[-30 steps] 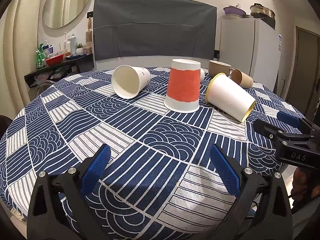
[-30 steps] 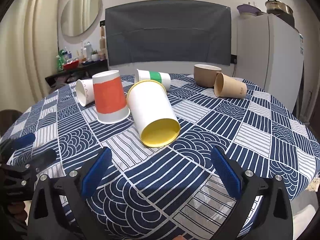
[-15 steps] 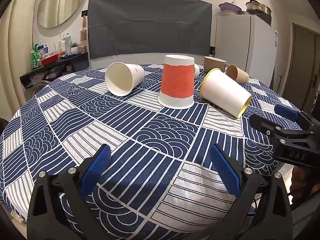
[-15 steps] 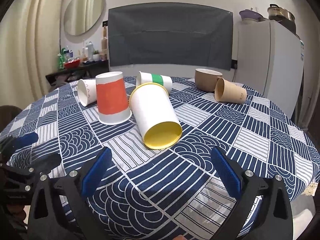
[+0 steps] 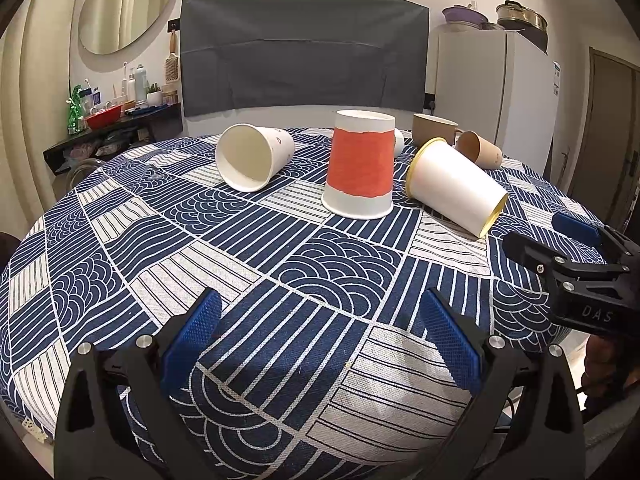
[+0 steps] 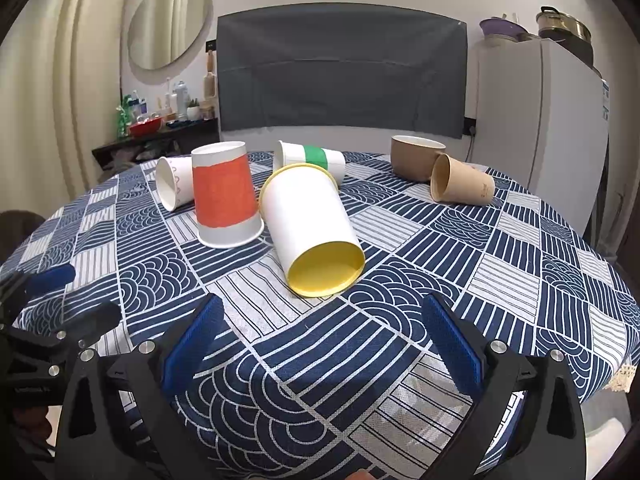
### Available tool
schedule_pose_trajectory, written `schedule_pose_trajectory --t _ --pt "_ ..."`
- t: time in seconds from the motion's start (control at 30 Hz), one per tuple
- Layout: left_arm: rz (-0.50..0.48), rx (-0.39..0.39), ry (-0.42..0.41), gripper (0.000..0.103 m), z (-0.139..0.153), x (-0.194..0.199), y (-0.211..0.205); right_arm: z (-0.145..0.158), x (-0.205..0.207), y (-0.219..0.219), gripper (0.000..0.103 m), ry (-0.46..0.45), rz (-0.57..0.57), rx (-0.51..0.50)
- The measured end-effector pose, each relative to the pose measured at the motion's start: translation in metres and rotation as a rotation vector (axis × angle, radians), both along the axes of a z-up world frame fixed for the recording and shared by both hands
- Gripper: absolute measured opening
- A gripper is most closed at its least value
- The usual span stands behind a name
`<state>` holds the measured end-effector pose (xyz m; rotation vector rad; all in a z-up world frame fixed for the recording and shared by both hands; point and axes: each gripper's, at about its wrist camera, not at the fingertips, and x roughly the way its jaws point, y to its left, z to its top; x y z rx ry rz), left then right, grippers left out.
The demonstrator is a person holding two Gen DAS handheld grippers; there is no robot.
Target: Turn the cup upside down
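A round table (image 6: 520,280) under a blue-and-white patterned cloth carries six paper cups. The left gripper (image 5: 324,336) hovers over the near edge with its blue-padded fingers (image 5: 196,332) spread wide and nothing between them. The right gripper (image 6: 320,340) is likewise wide open and empty, low over the near edge; its tips also show at 3 o'clock in the left wrist view.

At 12 o'clock from the right gripper, close by, lies the yellow-rimmed white cup (image 6: 312,228) on its side, its yellow-edged end facing the camera. Just beside it at 10 o'clock the orange-banded cup (image 6: 226,200) stands upside down, mouth on the cloth. Behind that a plain white cup (image 6: 174,184) lies on its side, and a green-banded cup (image 6: 316,158) lies on its side behind the yellow-rimmed one. At 1 o'clock, well apart, a brown cup (image 6: 416,156) stands upright with a tan cup (image 6: 460,186) on its side touching it. A grey cloth-covered board (image 6: 340,76) and a white fridge (image 6: 540,120) stand beyond.
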<state>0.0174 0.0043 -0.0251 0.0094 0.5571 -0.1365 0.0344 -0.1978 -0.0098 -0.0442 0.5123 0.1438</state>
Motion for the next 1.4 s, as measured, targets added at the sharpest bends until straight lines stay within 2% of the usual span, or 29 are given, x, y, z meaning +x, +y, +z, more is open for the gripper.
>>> schedule_pose_trajectory --t 1.4 --pt "0.02 -0.011 0.015 0.097 -0.0004 -0.0003 0.0032 -0.0017 0.0024 0.0034 0.095 0.017 0.005 -0.014"
